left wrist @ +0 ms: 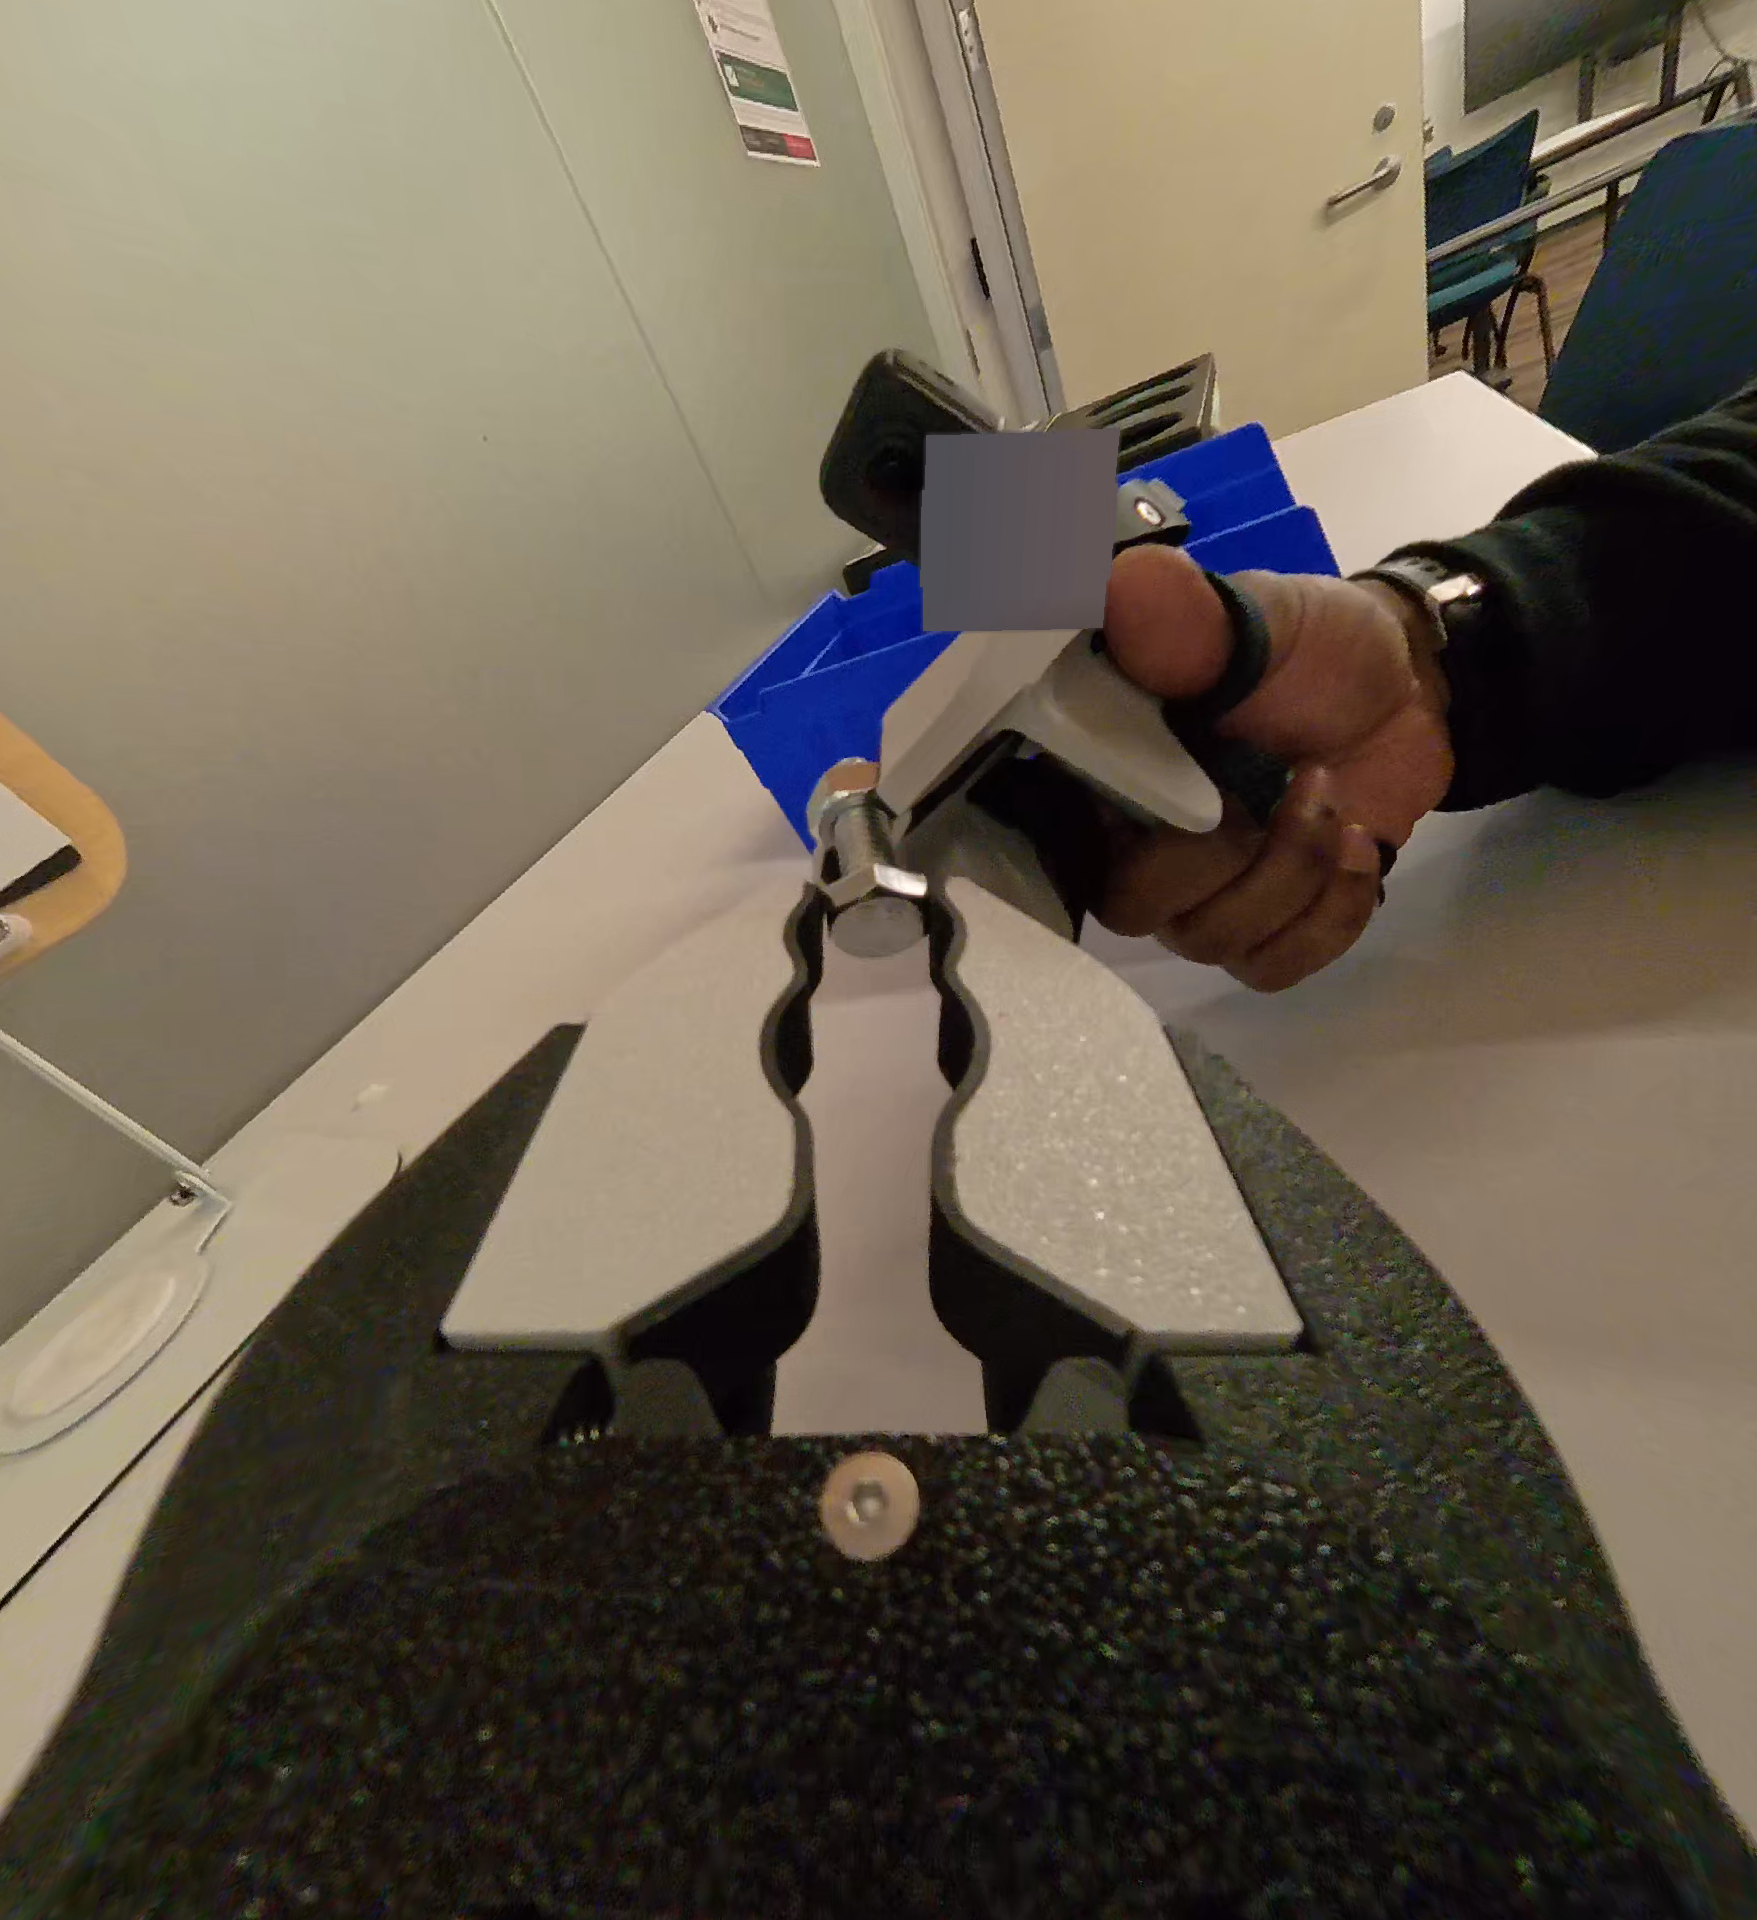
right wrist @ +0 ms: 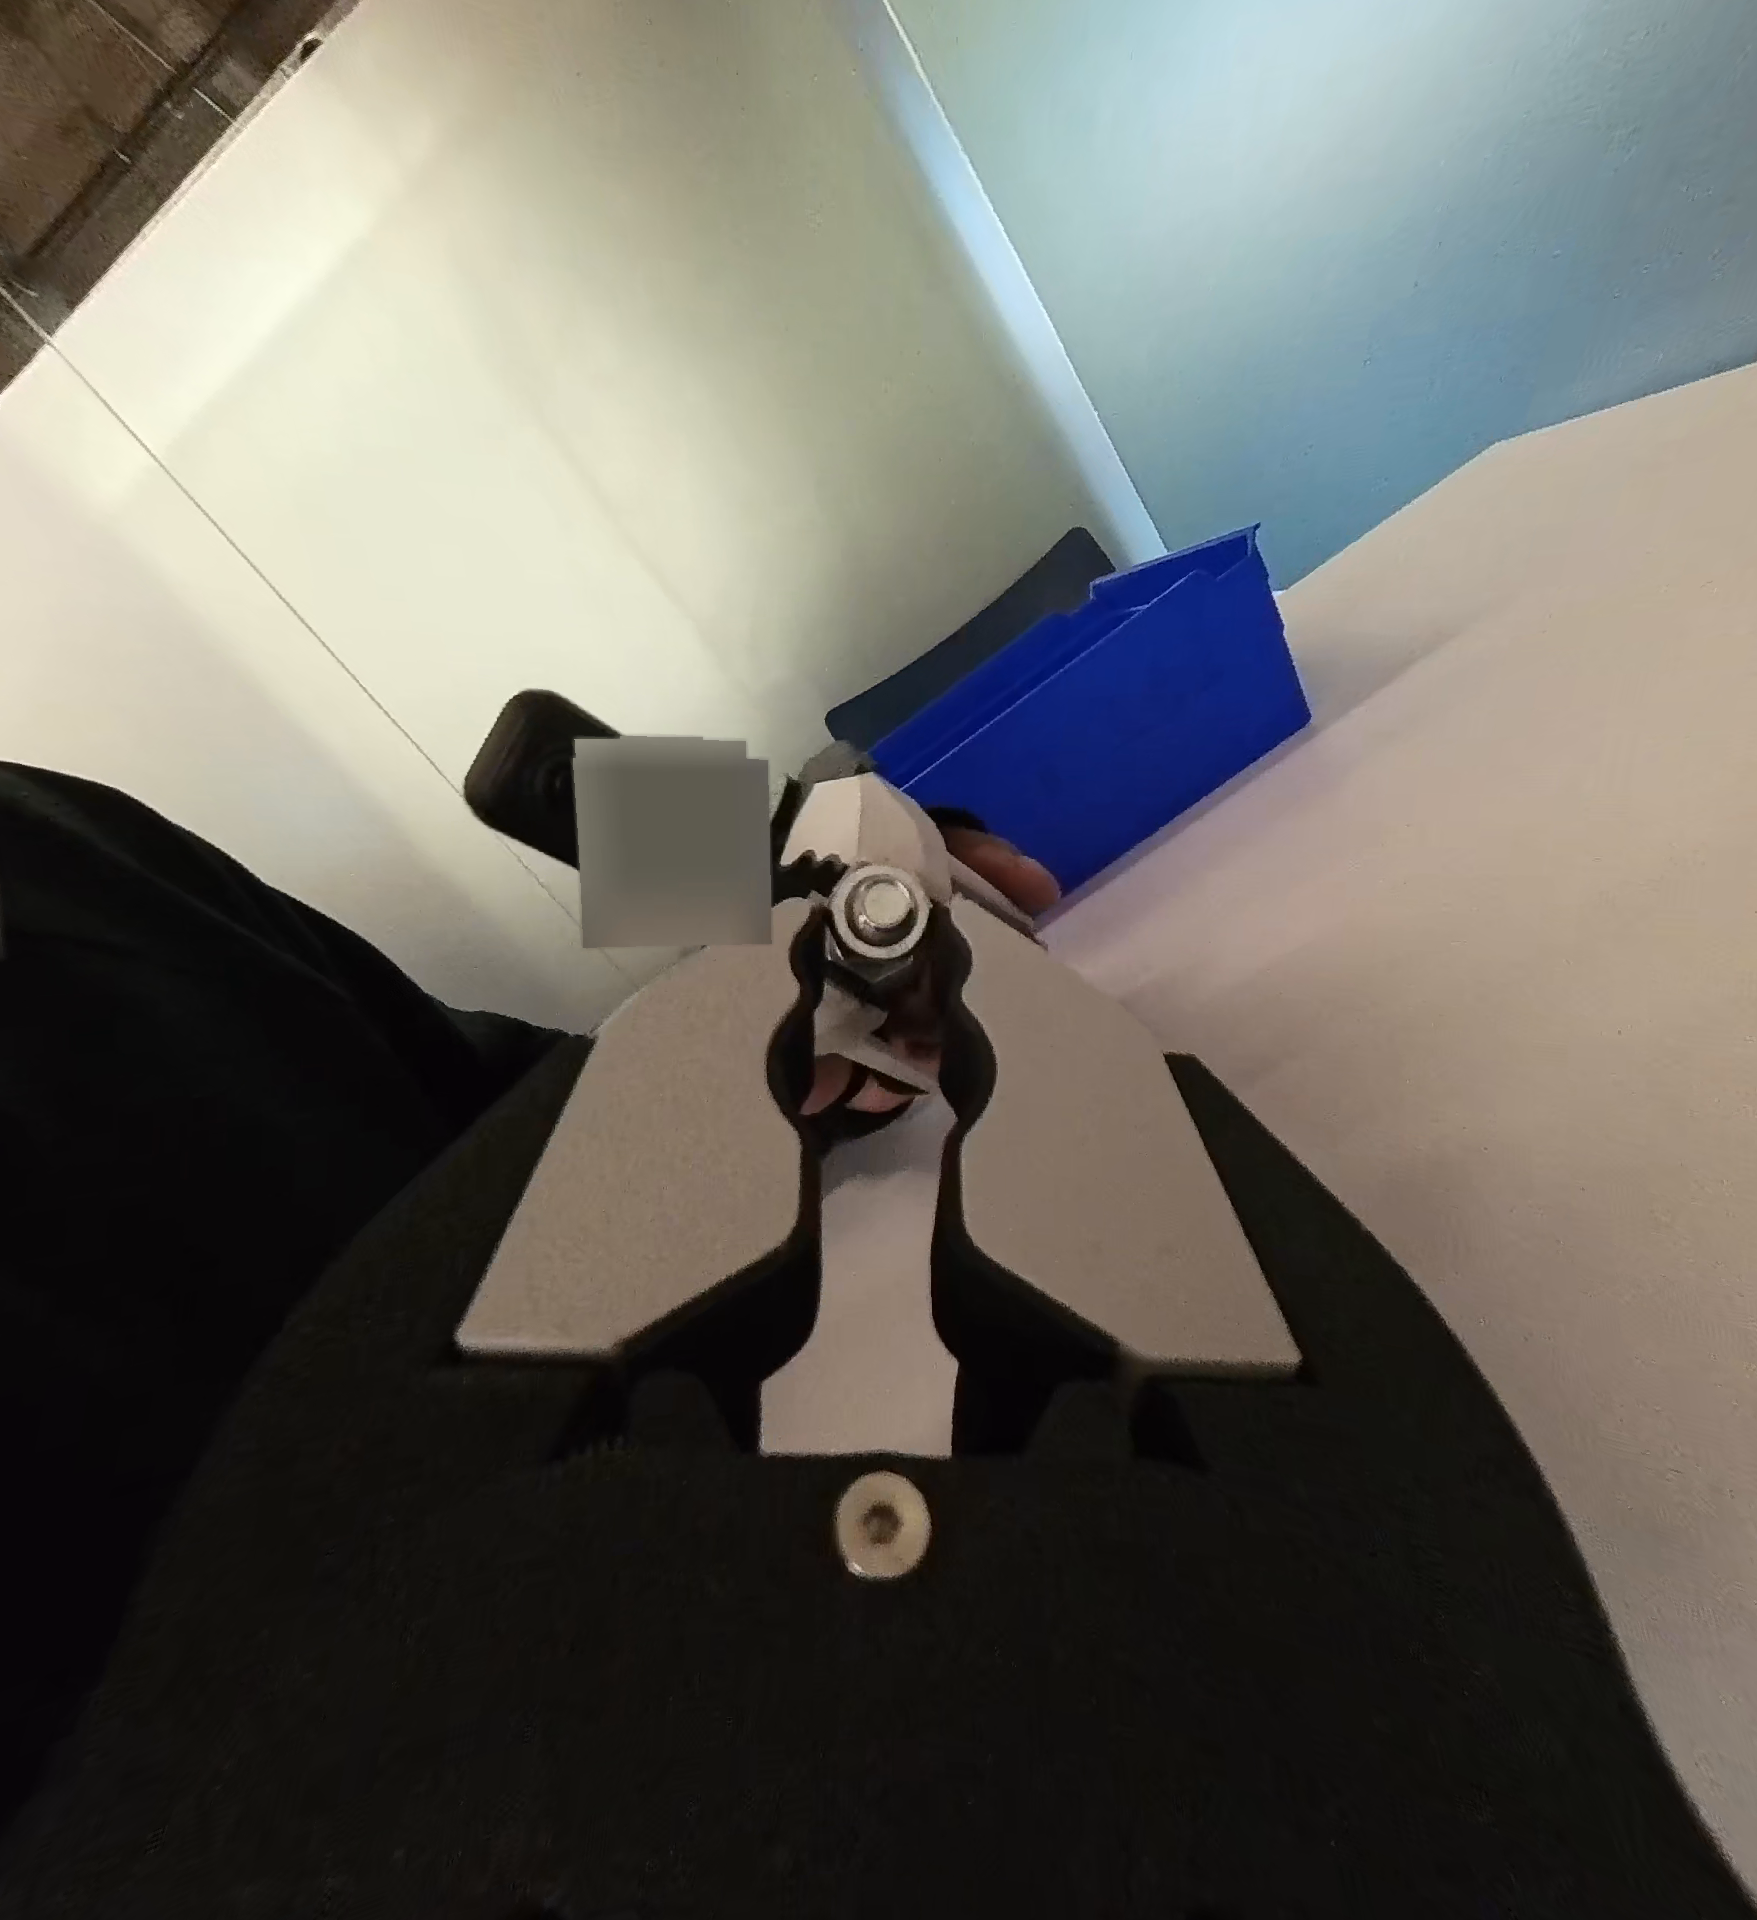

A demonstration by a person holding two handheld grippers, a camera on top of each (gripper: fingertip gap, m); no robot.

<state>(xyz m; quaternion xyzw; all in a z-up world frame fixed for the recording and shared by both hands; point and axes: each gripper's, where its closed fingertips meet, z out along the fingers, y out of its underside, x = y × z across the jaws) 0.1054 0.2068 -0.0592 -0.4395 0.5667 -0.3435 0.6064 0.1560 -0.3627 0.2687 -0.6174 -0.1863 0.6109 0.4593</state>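
Note:
A silver bolt (left wrist: 872, 925) with a nut (left wrist: 843, 781) on its thread hangs in the air between my two grippers, above a white table (left wrist: 1476, 1091). In the left wrist view my left gripper (left wrist: 879, 920) is shut on the bolt's hex head. The right gripper (left wrist: 889, 805), held by a hand (left wrist: 1300, 779), grips the far end at the nut. In the right wrist view my right gripper (right wrist: 882, 935) is shut on the nut (right wrist: 879, 920), with the bolt's tip facing the camera. The left gripper's fingers (right wrist: 853, 1029) show just behind it.
A blue plastic bin (left wrist: 832, 707) stands on the table behind the grippers; it also shows in the right wrist view (right wrist: 1113, 748). A wall is close on the left. A wooden board with papers (left wrist: 22, 810) sticks out at the far left. A door (left wrist: 1217, 208) and blue chairs (left wrist: 1684, 260) are behind. Spacing between my two grippers at the tips: around 65 cm.

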